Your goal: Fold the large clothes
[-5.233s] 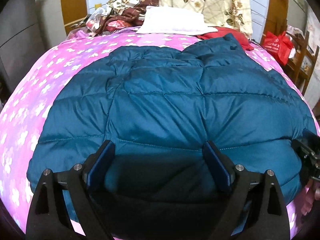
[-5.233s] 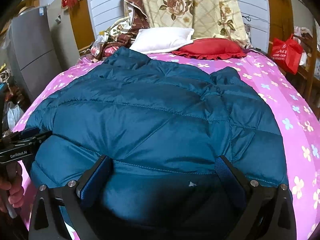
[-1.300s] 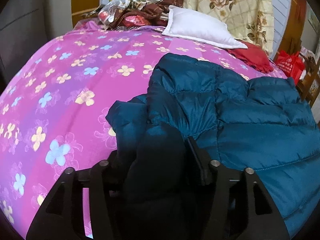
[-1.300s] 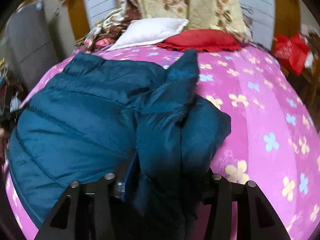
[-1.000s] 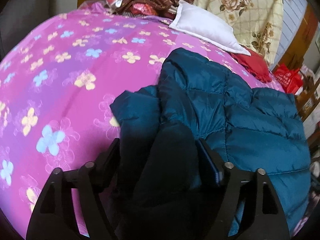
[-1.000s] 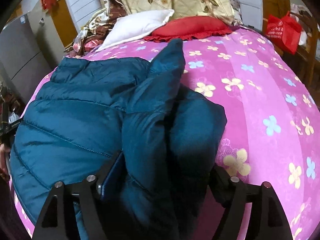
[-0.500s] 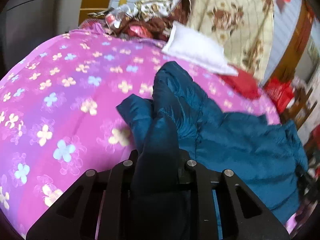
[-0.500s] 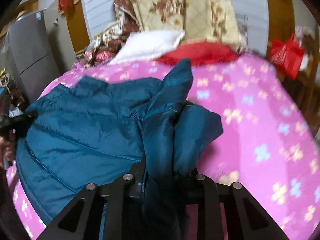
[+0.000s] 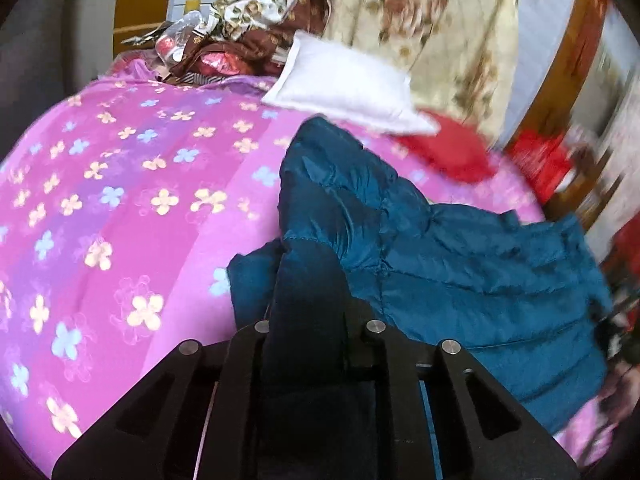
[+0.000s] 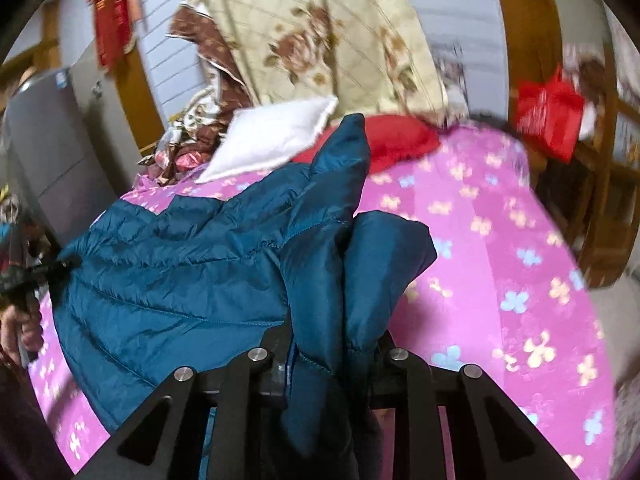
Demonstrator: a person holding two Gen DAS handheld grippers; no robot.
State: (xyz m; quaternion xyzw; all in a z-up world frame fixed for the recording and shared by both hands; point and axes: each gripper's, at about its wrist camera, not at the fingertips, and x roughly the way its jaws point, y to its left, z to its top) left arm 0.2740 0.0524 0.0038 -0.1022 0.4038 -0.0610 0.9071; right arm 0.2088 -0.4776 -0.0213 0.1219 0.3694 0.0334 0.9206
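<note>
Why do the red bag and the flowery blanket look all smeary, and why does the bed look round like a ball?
In the left wrist view the red bag and flowery blanket are streaked, which looks like motion blur; the blue jacket near the jaws stays fairly sharp. In the right wrist view the red bag smears too. In both views the fisheye lens bulges the pink bedspread and darkens the corners.

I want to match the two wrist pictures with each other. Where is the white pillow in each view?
Left wrist: the white pillow lies upper centre, at the far end of the bed, behind the blue jacket.
Right wrist: the white pillow lies upper left of centre, partly behind the raised jacket.
Shared landmark: the red cushion lies right beside the pillow.
</note>
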